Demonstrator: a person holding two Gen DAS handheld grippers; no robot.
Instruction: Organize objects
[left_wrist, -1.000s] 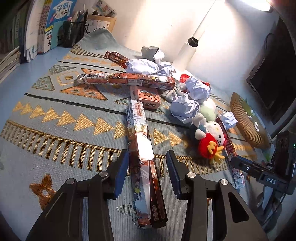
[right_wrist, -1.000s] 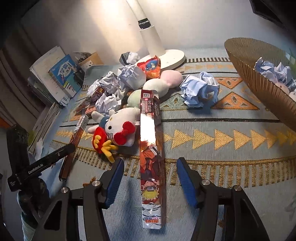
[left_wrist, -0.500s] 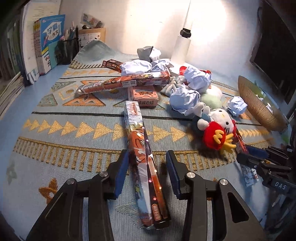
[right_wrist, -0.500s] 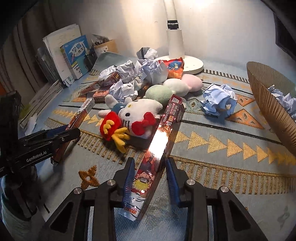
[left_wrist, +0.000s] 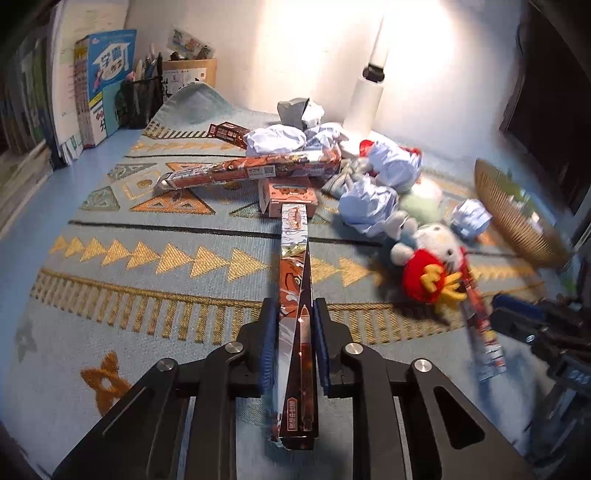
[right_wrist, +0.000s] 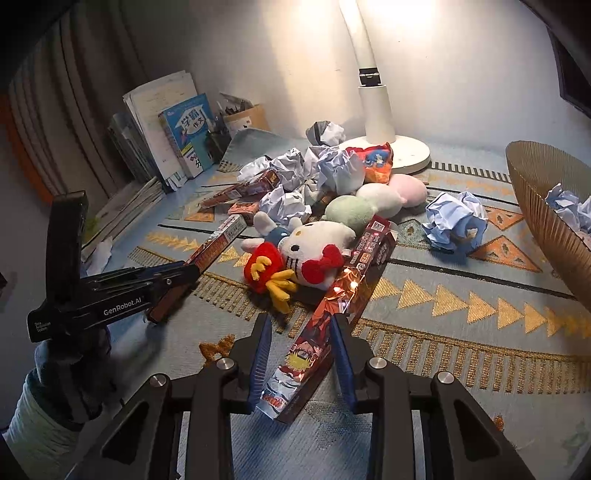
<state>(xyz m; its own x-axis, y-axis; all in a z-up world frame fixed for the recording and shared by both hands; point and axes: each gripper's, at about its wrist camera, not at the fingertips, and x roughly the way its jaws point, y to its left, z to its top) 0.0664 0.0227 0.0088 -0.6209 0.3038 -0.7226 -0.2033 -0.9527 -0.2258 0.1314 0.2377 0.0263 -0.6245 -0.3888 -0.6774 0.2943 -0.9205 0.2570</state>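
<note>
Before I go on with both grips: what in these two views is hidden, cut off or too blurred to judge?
- Right wrist view: whether the right gripper fingers press the long box yet; jaws closing, contact unclear.
- Left wrist view: the second long box and plush cat are motion-blurred.
- Both views: the woven basket is cut off by the frame's right edge, its contents mostly hidden.
- Left wrist view: the left box's underside is hidden.

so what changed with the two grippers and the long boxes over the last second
Left gripper has shut on its long box. Right gripper is closing around the other long box, which swung slantwise, far end up. Plush cat and paper balls stayed.
</note>
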